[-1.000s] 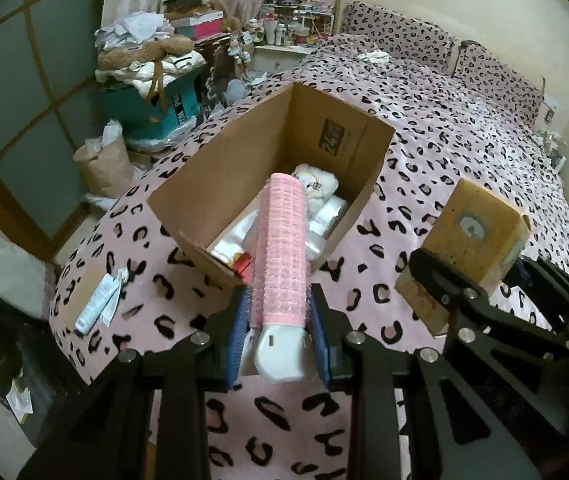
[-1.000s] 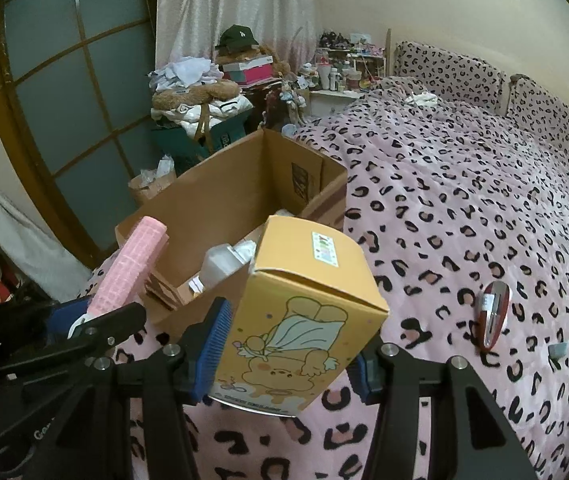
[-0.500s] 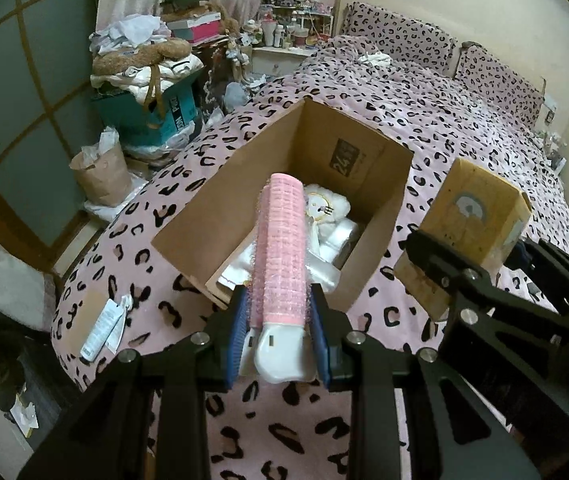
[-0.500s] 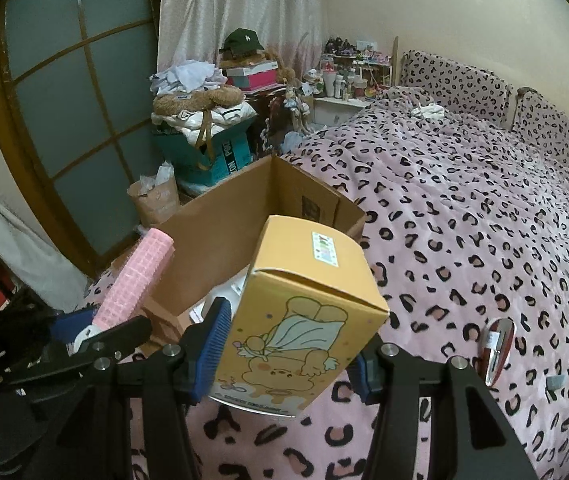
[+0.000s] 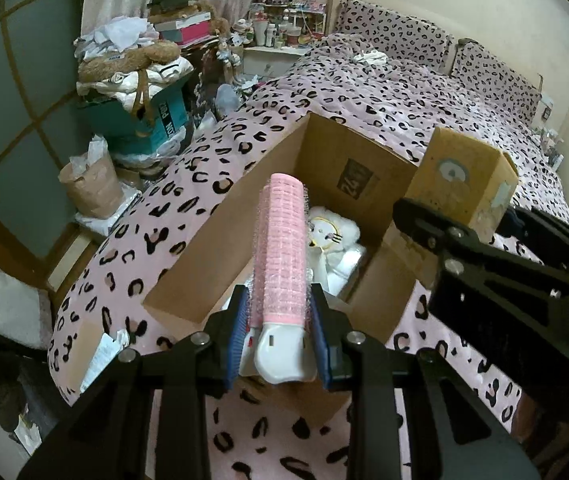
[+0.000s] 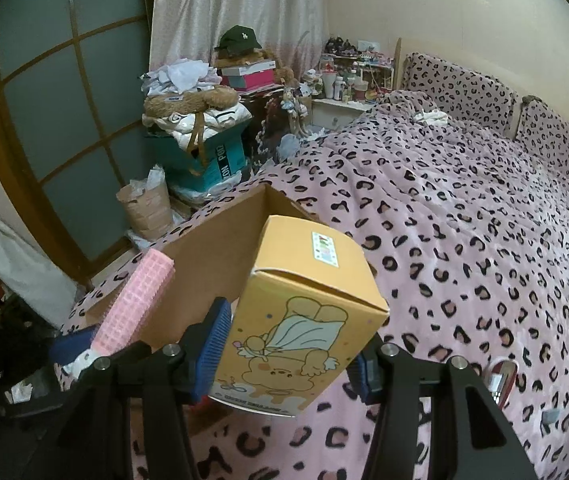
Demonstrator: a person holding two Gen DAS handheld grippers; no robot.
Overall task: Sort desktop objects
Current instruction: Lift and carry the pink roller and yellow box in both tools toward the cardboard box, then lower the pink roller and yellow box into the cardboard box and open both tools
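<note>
Now, left gripper (image 5: 278,336): narrow, its blue pads pressed on the white base of a pink roller (image 5: 282,252); the roller points out toward 12 o'clock, over the near rim of the carton (image 5: 220,248).
Right gripper (image 6: 290,350): about half wide, clamped on the lower sides of a yellow box (image 6: 304,300), which tilts up and away toward 12 o'clock; the cartoon print reads upside down.
Roller, handling: likely very light, with a stiff plastic core and a bristly, grippy surface; the smooth white base is the slippery part, so a hold further up on the pink mesh would be safer.
Box, handling: thin card, probably light; its walls may dent under a hard squeeze, so hold it on flat opposite faces near an edge, where card is stiffest. What is inside cannot be told.
Carton: open, brown, resting on the leopard-print bed (image 5: 404,96); from the left wrist it lies at 12 o'clock just past the roller, with a white plush (image 5: 334,232) and pale items already inside.
Yellow box from the left wrist: at 2 o'clock, beside the carton's right wall.
Still on the bed: a red clip (image 6: 500,380) at 4 o'clock from the right gripper, well apart from the carton.
Step, by judgement: both items look ready to be dropped in the carton.
</note>
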